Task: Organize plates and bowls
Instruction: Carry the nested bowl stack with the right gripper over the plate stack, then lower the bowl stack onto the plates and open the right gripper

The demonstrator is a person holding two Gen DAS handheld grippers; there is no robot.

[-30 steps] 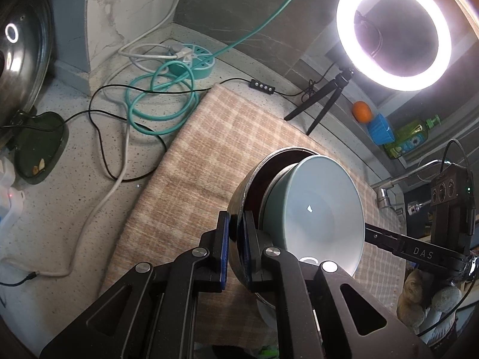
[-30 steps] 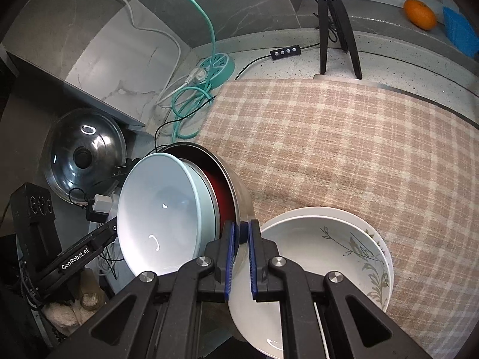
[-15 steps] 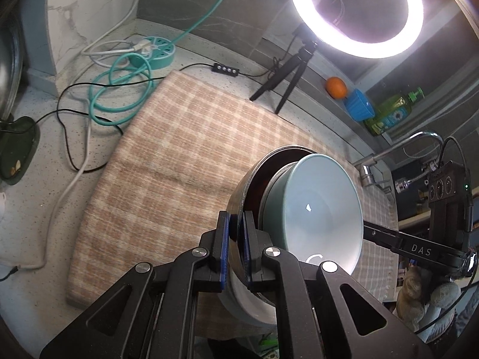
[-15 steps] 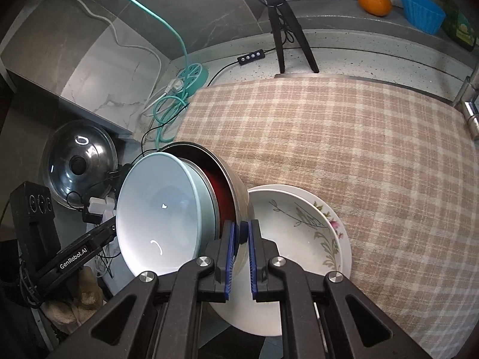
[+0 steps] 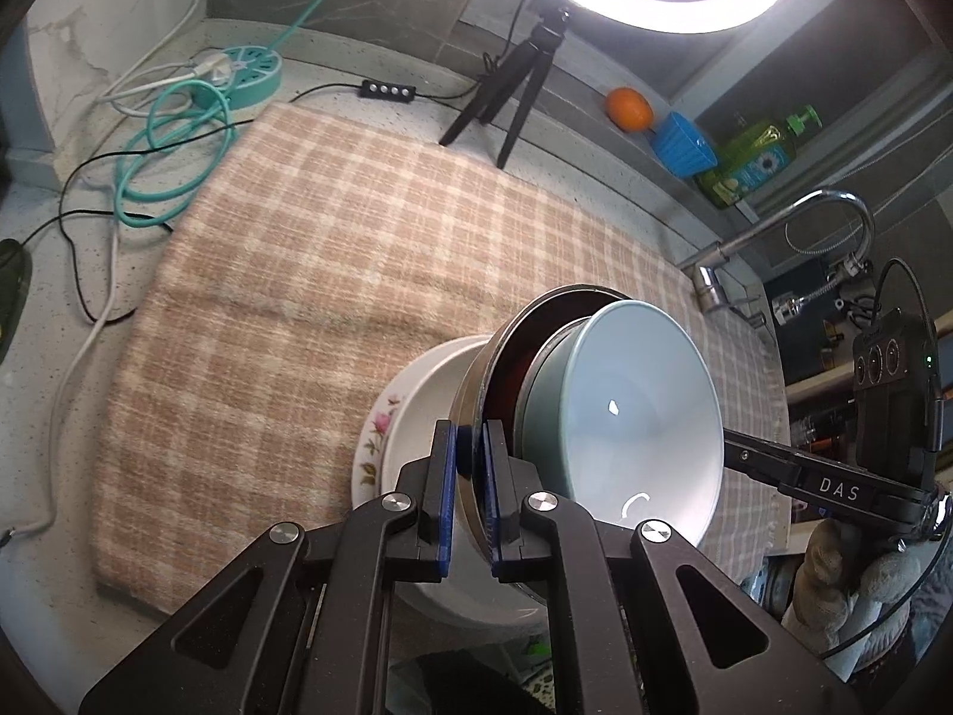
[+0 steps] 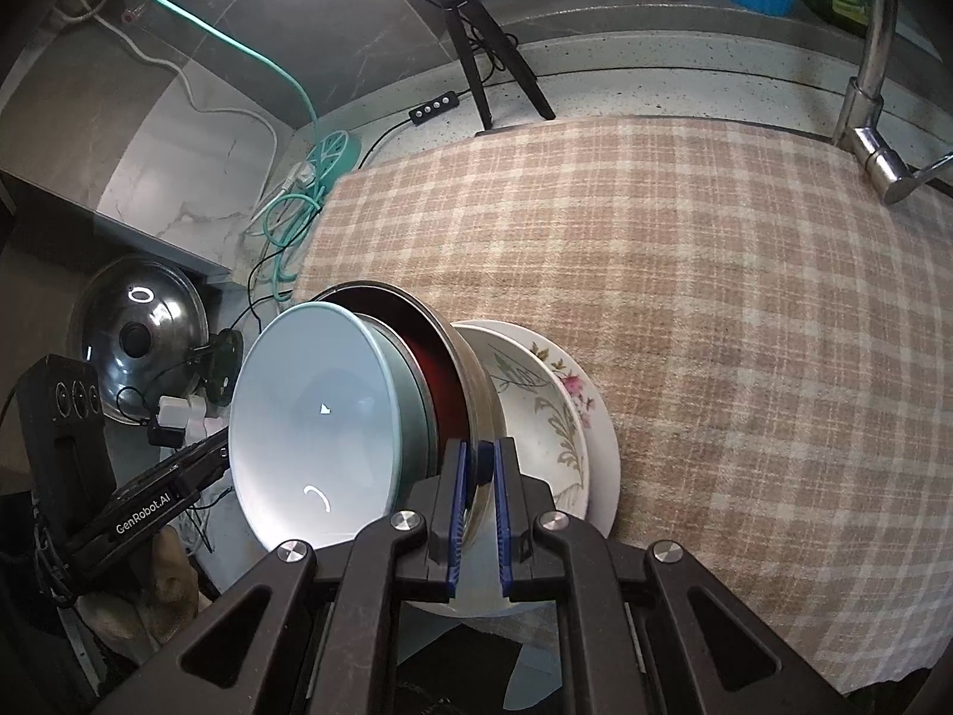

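Note:
A steel bowl (image 5: 476,369) with a dark red inside holds a nested pale blue bowl (image 5: 631,417). My left gripper (image 5: 472,497) is shut on the steel bowl's rim on one side. My right gripper (image 6: 478,512) is shut on the rim of the same steel bowl (image 6: 473,381) on the opposite side, with the blue bowl (image 6: 315,411) inside it. The pair sits over a white floral plate (image 5: 393,417), also in the right wrist view (image 6: 560,417), near the front edge of the checked cloth (image 5: 333,250). Whether the steel bowl touches the plate is hidden.
A ring light on a tripod (image 5: 524,77) stands behind the cloth. Teal cable and power strip (image 5: 238,71) lie at the back left. A faucet (image 5: 774,232), soap bottle (image 5: 750,161), blue cup (image 5: 682,143) and orange (image 5: 628,109) are at the back right. A pot lid (image 6: 140,333) sits left.
Both grippers have carried the nested bowls toward the front of the cloth and over the floral plate. The plate now shows under the bowls in the left wrist view.

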